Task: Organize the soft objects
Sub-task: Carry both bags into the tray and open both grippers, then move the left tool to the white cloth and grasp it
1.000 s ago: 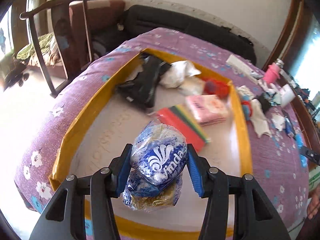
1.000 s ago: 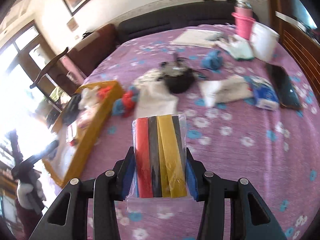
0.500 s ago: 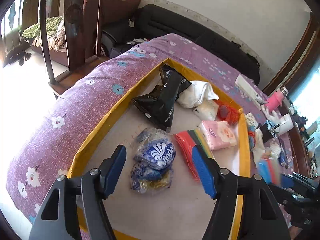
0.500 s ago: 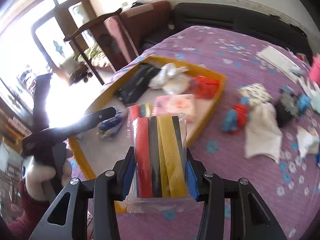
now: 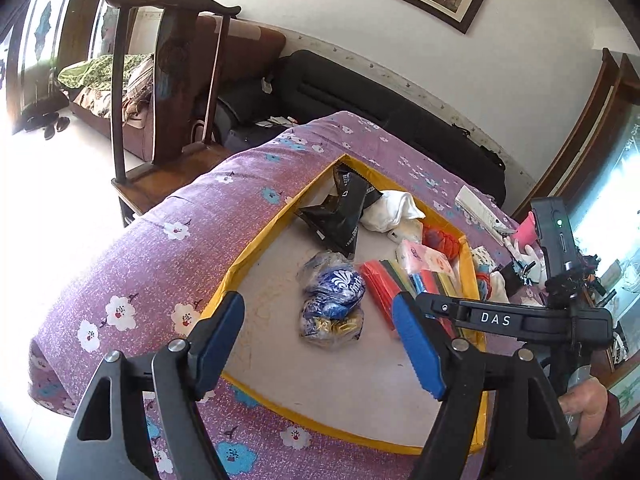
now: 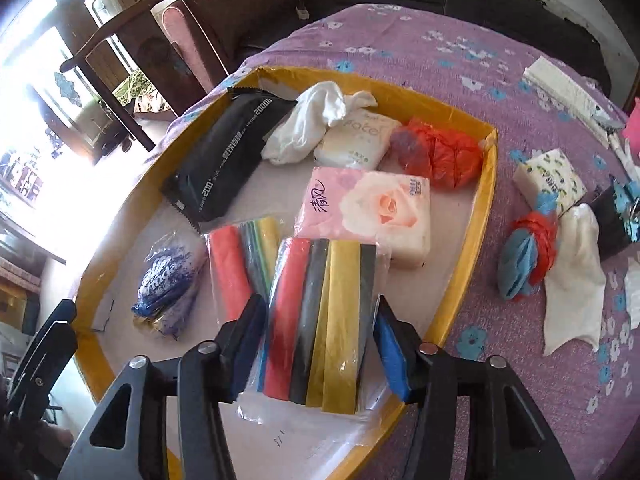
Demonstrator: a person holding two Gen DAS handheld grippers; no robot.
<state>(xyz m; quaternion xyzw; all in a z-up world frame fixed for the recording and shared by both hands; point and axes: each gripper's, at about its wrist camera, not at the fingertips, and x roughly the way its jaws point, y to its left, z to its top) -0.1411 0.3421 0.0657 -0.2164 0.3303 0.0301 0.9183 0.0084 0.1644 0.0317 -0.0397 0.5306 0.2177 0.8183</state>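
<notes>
A yellow-rimmed tray (image 5: 260, 240) (image 6: 486, 200) lies on the purple flowered cloth. In it are a blue Vinda tissue bag (image 5: 334, 298) (image 6: 168, 280), a striped cloth pack (image 5: 380, 288) (image 6: 236, 264), a pink tissue pack (image 6: 372, 208), a black pouch (image 5: 340, 212) (image 6: 228, 160), a white cloth (image 6: 312, 124) and a red bag (image 6: 440, 152). My left gripper (image 5: 320, 344) is open and empty, held back above the tray's near edge. My right gripper (image 6: 320, 344) is shut on a second striped cloth pack (image 6: 324, 320) over the tray; it also shows in the left wrist view (image 5: 500, 318).
On the cloth right of the tray lie a blue and red pompom (image 6: 528, 256), a white cloth (image 6: 576, 280), a patterned tissue pack (image 6: 550, 178) and a black item (image 6: 612, 220). A wooden chair (image 5: 172, 92) stands beyond the table's left side.
My left gripper let go of the Vinda bag, opened and drew back. My right gripper carried the striped pack from the table's right side to above the tray.
</notes>
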